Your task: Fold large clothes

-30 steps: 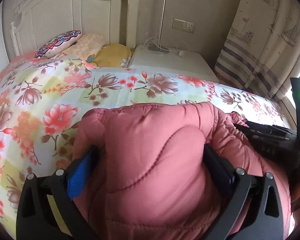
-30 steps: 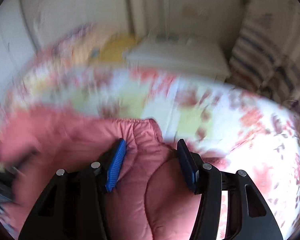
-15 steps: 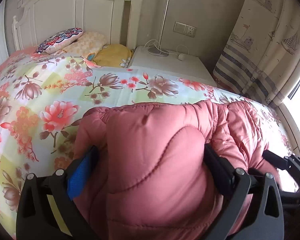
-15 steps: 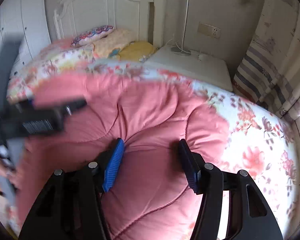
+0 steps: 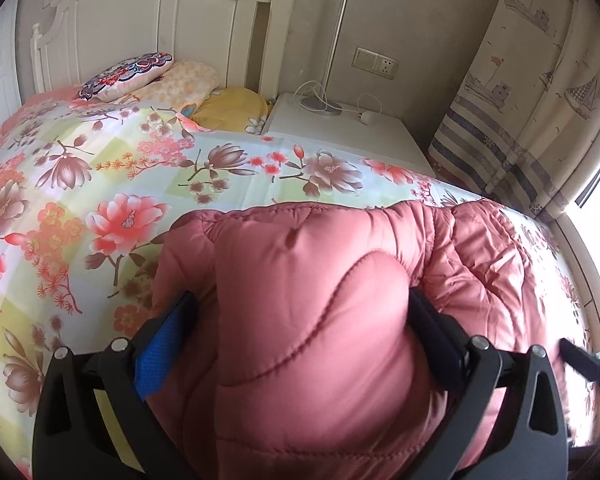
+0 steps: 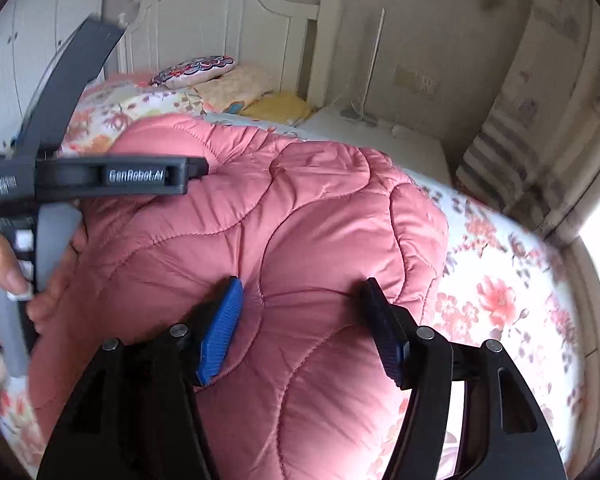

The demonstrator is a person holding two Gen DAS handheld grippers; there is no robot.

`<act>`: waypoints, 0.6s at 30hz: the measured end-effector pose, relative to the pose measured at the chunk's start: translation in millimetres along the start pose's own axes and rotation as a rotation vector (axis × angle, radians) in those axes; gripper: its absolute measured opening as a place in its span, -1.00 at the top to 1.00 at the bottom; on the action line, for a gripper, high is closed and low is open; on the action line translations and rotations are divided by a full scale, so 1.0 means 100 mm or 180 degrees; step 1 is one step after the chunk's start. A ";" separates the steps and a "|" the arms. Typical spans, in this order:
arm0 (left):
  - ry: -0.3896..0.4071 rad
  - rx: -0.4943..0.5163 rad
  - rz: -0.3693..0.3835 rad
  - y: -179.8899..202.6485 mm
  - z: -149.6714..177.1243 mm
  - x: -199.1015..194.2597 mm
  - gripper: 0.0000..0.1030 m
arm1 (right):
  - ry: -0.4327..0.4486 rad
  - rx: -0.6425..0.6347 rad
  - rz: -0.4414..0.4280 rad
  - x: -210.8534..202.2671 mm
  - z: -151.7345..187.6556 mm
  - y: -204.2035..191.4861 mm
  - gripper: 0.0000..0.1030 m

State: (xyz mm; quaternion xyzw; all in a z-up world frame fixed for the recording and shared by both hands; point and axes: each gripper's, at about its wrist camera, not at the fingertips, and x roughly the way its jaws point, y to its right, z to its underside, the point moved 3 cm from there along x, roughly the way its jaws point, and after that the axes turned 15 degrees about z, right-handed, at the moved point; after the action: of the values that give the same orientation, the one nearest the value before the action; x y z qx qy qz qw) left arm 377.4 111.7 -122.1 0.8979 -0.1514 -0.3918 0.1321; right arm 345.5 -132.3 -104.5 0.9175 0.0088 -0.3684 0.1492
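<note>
A pink quilted coat [image 5: 320, 320] lies bunched on the floral bed sheet [image 5: 100, 184]. My left gripper [image 5: 302, 300] is shut on a thick fold of it, which bulges up between the blue pads and hides the sheet behind. In the right wrist view the coat [image 6: 300, 208] spreads wide over the bed. My right gripper [image 6: 303, 282] has a puffy ridge of it between its pads, which still dent the fabric while the jaws are opening. A hand [image 6: 4, 268] holds the left gripper's handle at the left edge.
Pillows [image 5: 172, 80] lie against the white headboard [image 5: 160, 28]. A white nightstand [image 5: 340, 132] with a lamp base and charger cable stands beside the bed. A patterned curtain [image 5: 540, 100] hangs at the right by a bright window. Floral sheet lies bare to the left.
My right gripper has swung right, away from the left one, and the coat now spreads wider between them. In the left wrist view it slid to the lower right edge. The left grip holds still.
</note>
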 end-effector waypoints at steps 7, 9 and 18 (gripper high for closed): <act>-0.0003 -0.0041 0.0067 -0.03 0.00 0.01 -0.96 | 0.0232 -0.0065 0.0028 -0.45 0.06 0.01 -0.18; -0.0012 -0.0035 0.0060 -0.02 0.00 0.01 -0.96 | 0.0149 -0.0093 0.0031 -0.27 0.23 -0.08 -0.19; 0.0005 -0.0006 0.0013 -0.02 0.00 -0.02 -0.96 | 0.0312 -0.0138 -0.0116 -0.79 0.24 -0.12 -0.19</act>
State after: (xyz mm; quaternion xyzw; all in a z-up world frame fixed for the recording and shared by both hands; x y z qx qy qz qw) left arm 376.6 113.9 -121.8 0.8977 -0.1527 -0.3910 0.1339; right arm 270.8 -120.1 -70.5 0.9307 0.0407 -0.3255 0.1617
